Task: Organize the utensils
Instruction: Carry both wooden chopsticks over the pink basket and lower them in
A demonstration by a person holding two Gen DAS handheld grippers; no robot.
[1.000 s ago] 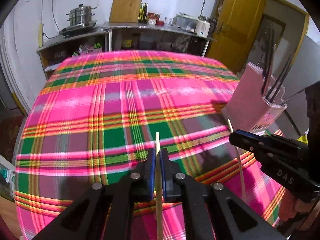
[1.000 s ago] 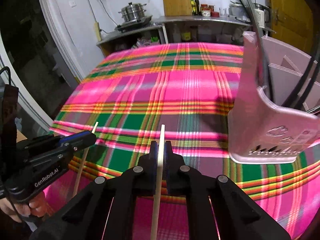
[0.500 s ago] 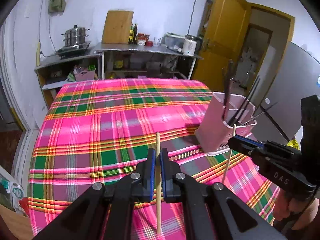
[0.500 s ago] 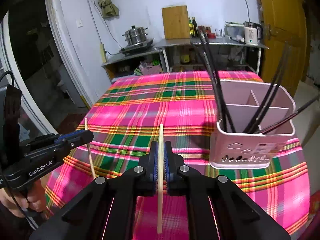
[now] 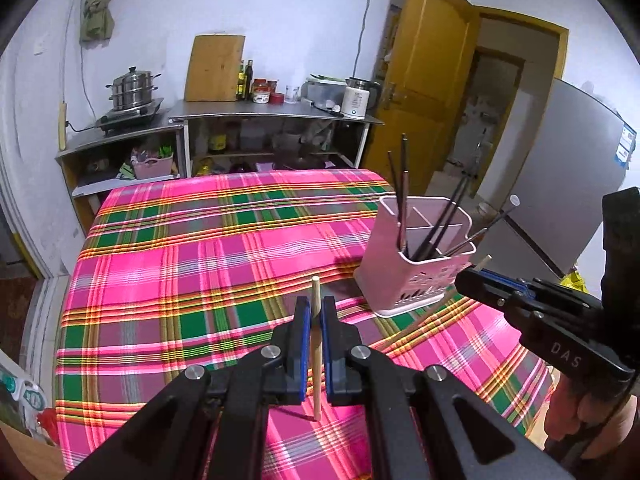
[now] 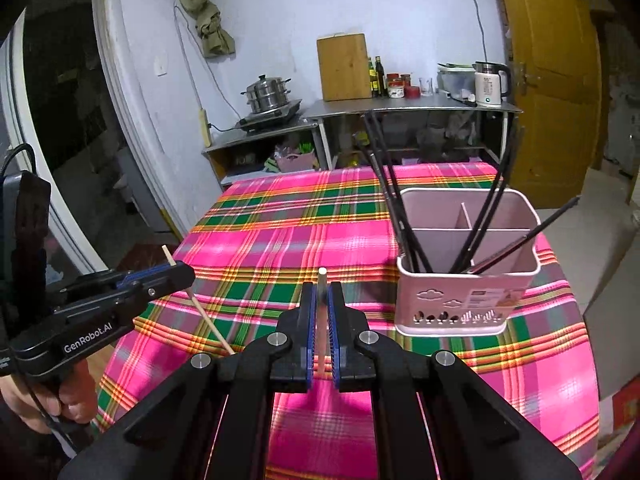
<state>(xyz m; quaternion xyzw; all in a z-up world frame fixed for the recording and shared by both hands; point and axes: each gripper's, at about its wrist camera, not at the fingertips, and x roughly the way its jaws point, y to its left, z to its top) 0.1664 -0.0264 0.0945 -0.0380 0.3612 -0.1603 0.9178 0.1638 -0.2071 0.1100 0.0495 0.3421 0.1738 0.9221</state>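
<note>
My left gripper (image 5: 315,308) is shut on a light wooden chopstick (image 5: 316,344), held above the pink plaid tablecloth (image 5: 192,264). My right gripper (image 6: 321,292) is shut on a second wooden chopstick (image 6: 321,280) that points away from the camera. A pink divided utensil holder (image 6: 466,276) with several dark chopsticks stands on the right of the table; it also shows in the left wrist view (image 5: 416,264). Each gripper shows in the other's view, the right one (image 5: 480,276) at the right and the left one (image 6: 176,270) at the left, both lifted above the table.
A steel counter (image 5: 276,114) behind the table carries a steamer pot (image 5: 132,90), a cutting board (image 5: 216,68), bottles and a kettle. A yellow door (image 5: 424,92) stands open at the back right. A grey fridge (image 5: 580,184) stands to the right.
Both grippers have risen and pulled back from the table, each still holding its chopstick. The holder now looks smaller and farther, seen from above.
</note>
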